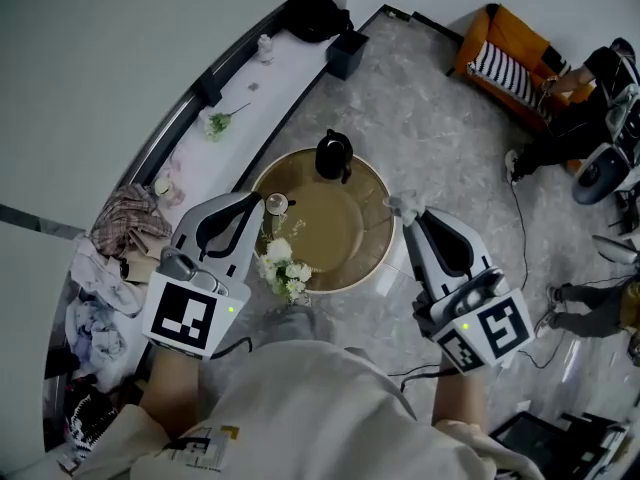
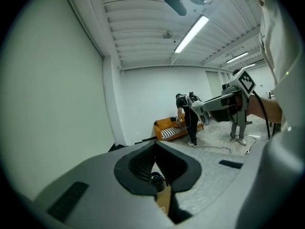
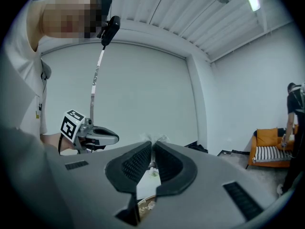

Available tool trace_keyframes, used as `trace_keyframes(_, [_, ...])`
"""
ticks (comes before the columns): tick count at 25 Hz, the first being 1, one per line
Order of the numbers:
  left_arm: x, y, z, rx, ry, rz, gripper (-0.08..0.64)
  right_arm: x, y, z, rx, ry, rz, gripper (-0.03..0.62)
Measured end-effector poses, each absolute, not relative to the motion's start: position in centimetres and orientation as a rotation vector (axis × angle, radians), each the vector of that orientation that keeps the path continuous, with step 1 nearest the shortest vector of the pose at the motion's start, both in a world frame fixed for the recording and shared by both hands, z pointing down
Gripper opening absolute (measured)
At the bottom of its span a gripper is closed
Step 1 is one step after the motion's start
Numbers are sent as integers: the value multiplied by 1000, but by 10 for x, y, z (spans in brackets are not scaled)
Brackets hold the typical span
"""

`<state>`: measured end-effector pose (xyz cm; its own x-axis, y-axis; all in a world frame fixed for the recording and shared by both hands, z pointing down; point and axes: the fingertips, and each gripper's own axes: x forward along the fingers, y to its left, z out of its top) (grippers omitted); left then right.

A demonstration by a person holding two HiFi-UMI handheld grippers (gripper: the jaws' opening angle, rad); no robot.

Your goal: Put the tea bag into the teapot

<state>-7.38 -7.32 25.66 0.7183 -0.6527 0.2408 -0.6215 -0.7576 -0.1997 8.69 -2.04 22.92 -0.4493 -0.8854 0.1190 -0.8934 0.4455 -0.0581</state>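
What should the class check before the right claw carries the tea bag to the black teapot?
1. White tea bag pinched in right claw: ok.
2. Left claw shut and empty: ok.
3. Black round teapot upright on round brown table: ok.
4. Teapot open to take the bag: cannot tell.
5. Right claw above teapot: not ok, it hangs by the table's right rim.

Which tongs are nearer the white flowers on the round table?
Left. The left tongs hang just left of the white flowers; the right tongs, gripping the tea bag, are by the table's right edge.
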Motion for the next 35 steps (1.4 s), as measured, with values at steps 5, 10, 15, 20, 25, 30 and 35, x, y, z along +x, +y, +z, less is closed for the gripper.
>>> trace_keyframes(5, [-84,-118,266,-2833,1042,-465,8,74,-67,239,1605,-2600,208,28])
trace_keyframes(10, [-90,-155,273,-2851,1036,-467,8,63,-103,246,1612,-2590,242,28])
trace_keyframes(15, [-89,-176,279,-2865,1034,-459,8,61,-125,255,1608,-2571,280,28])
trace_keyframes(20, [-87,-189,291,-2882,1056,-487,8,73,-140,257,1622,-2544,278,28])
trace_keyframes(25, [-75,-201,291,-2870,1085,-496,8,90,-157,266,1574,-2530,284,28])
trace_keyframes(30, [-57,-208,281,-2844,1102,-474,8,109,-171,271,1466,-2521,311,29])
trace_keyframes(35, [-40,-223,283,-2832,1121,-499,8,124,-196,280,1320,-2469,263,28])
